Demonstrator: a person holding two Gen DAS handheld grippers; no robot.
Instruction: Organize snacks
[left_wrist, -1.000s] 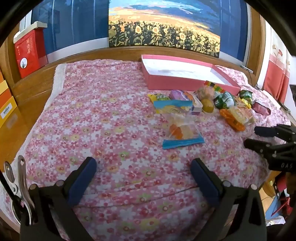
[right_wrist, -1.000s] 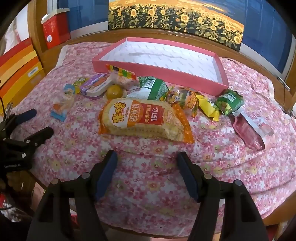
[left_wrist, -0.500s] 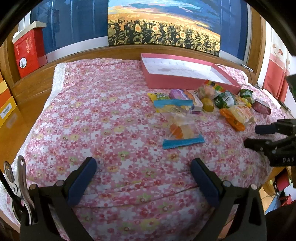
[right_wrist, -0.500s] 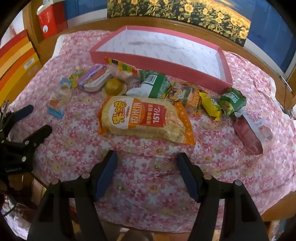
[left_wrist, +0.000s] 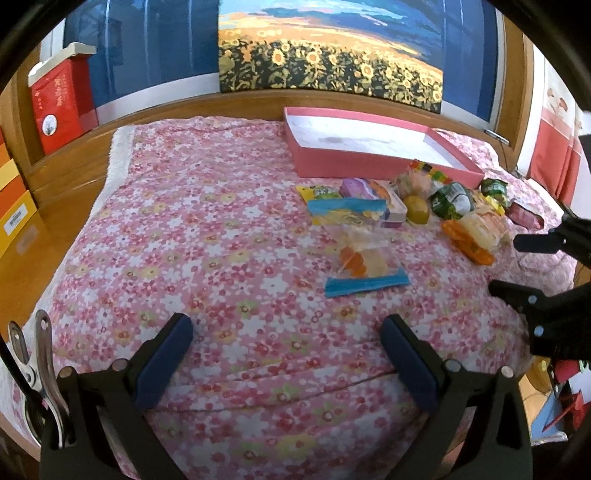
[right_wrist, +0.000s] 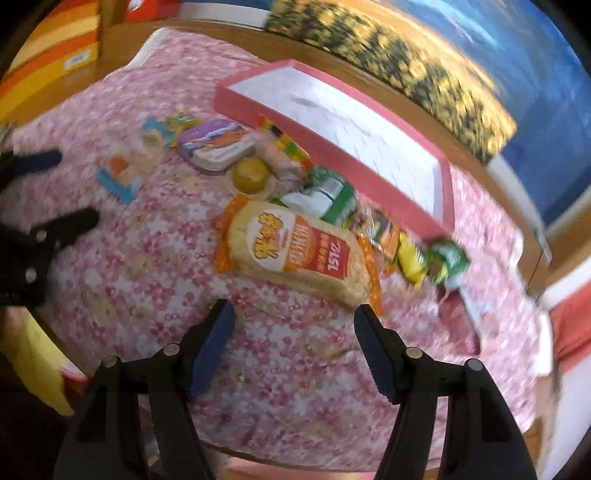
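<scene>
Several snacks lie in a row on a pink flowered cloth in front of an empty pink box (right_wrist: 369, 166) (left_wrist: 369, 162). The biggest is an orange rice-cracker bag (right_wrist: 299, 254) (left_wrist: 476, 236). Around it are a clear gummy bag with blue ends (left_wrist: 364, 262) (right_wrist: 123, 173), a purple tub (right_wrist: 216, 144), a yellow jelly cup (right_wrist: 251, 175), and green packets (right_wrist: 325, 195). My right gripper (right_wrist: 293, 314) stands open just short of the cracker bag's near edge, nothing between its fingers. My left gripper (left_wrist: 286, 328) is open over bare cloth, near the gummy bag.
A wooden ledge and a sunflower painting (left_wrist: 328, 59) run behind the box. A red carton (left_wrist: 59, 99) stands at the back left, with orange and yellow boxes (right_wrist: 48, 48) at the far left. A metal clip (left_wrist: 40, 373) hangs by my left gripper. The cloth's front edge drops off below.
My right gripper has rolled and slid toward the cracker bag, so its view is now tilted and blurred. In the left wrist view it has spread wider at the right edge. My left gripper has stayed put.
</scene>
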